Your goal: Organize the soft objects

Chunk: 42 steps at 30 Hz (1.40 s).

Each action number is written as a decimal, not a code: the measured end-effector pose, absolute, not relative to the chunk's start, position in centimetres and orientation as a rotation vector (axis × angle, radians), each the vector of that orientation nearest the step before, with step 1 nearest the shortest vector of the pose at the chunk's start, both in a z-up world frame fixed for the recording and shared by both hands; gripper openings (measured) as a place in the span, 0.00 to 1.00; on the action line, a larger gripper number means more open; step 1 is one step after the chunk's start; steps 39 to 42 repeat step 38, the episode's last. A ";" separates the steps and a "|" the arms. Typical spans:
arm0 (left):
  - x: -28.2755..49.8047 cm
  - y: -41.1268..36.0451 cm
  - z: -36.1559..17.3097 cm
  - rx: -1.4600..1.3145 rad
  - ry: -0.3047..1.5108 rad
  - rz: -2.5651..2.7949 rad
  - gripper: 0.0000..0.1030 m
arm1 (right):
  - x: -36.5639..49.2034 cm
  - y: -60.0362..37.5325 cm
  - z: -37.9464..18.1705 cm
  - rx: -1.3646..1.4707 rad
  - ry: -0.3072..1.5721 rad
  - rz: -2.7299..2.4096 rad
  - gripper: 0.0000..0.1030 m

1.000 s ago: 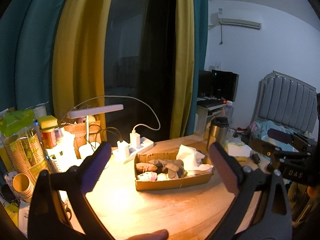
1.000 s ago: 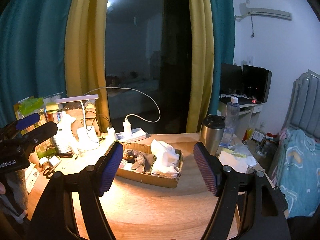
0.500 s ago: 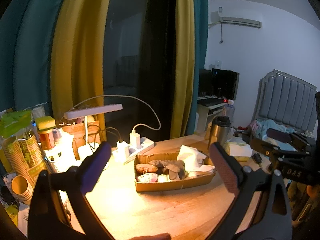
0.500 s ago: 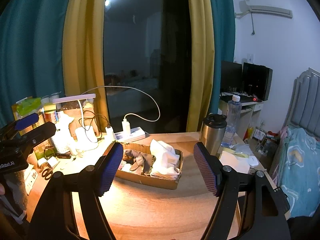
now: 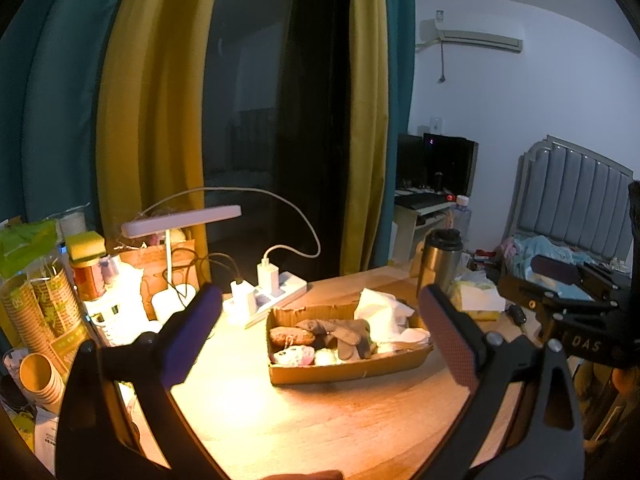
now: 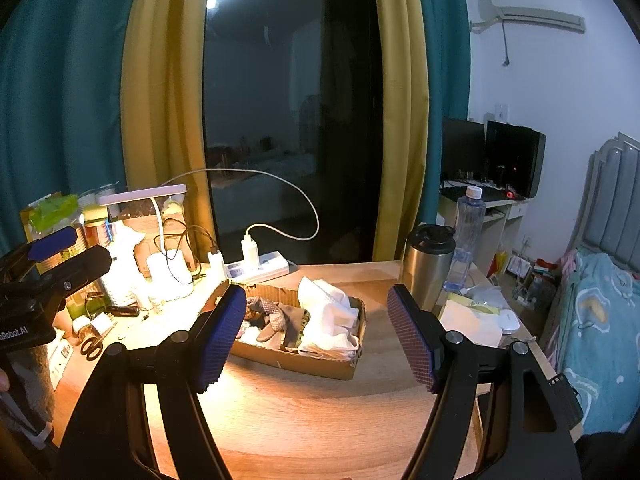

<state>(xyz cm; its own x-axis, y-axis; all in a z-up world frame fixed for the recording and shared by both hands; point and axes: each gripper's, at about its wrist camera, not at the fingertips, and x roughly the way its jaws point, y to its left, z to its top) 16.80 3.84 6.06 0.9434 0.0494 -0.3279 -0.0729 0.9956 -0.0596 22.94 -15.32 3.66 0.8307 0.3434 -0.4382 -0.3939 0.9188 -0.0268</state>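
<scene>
Both my left gripper (image 5: 320, 336) and right gripper (image 6: 316, 336) are hovering agape and empty, facing the box (image 6: 320, 364) at twelve o'clock, where limp, light gloves (image 6: 276, 320) and cloth (image 6: 328, 316) are lying, best pinched mid-fold.

Both wrist views look slightly down across the table (image 5: 304, 420), sharing the cardboard tray (image 6: 316, 362) from opposite sides.

brown cardboard box (image 5: 348, 368), white cloth (image 6: 328, 316)
</scene>
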 end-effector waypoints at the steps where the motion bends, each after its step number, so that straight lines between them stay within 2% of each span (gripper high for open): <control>1: 16.8 3.8 6.1 -0.071 0.332 0.062 0.97 | 23.0 -15.3 3.6 -0.118 0.442 0.392 0.74; 42: 17.9 3.2 5.2 -0.070 0.343 0.055 0.97 | 24.0 -15.6 2.5 -0.115 0.455 0.387 0.74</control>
